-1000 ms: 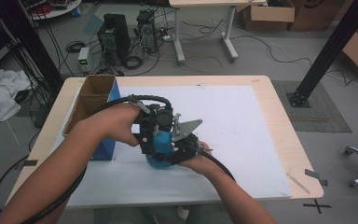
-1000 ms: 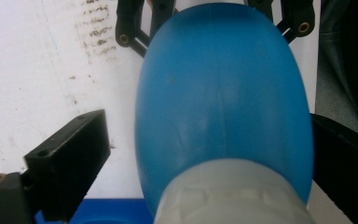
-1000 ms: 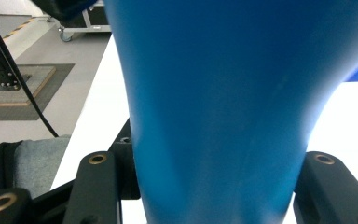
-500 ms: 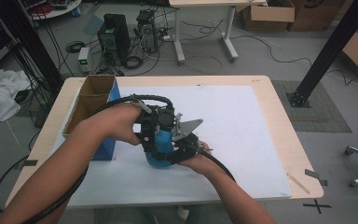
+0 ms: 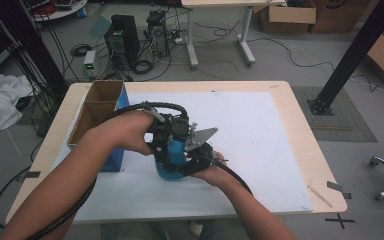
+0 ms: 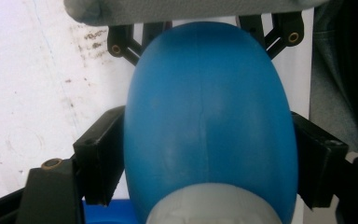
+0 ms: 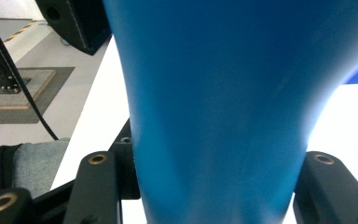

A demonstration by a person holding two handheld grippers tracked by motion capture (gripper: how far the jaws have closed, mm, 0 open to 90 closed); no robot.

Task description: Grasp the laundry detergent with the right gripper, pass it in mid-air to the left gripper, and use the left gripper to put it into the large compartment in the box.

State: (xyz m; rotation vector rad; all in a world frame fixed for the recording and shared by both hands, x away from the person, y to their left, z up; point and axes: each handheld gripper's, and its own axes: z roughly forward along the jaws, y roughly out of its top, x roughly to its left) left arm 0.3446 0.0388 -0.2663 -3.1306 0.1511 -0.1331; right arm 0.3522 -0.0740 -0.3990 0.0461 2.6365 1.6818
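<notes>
Two hand-held grippers meet over the white worktop [image 5: 280, 150] around a blue rounded bottle [image 5: 172, 162]. The right gripper [image 5: 192, 162] is clamped tight on the bottle's body. The left gripper [image 5: 167, 145] comes from the opposite side; its jaws have just been closing, and its pads [image 6: 100, 161] now sit against the bottle's sides. Beyond the left gripper stands an open cardboard box [image 5: 97, 107].

Grey floor [image 5: 330, 65] all round a pale wooden table [image 5: 307, 150] topped with a white sheet [image 5: 260, 130]. Behind: a second table [image 5: 220, 20] on white legs, computer towers [image 5: 122, 35] amid tangled cables [image 5: 215, 55], cardboard boxes [image 5: 287, 15]. Black post [image 5: 352, 55] slanting down at right onto a dark mat [image 5: 347, 117]. White cloth [image 5: 0, 100] heaped at left. Even, soft light.
</notes>
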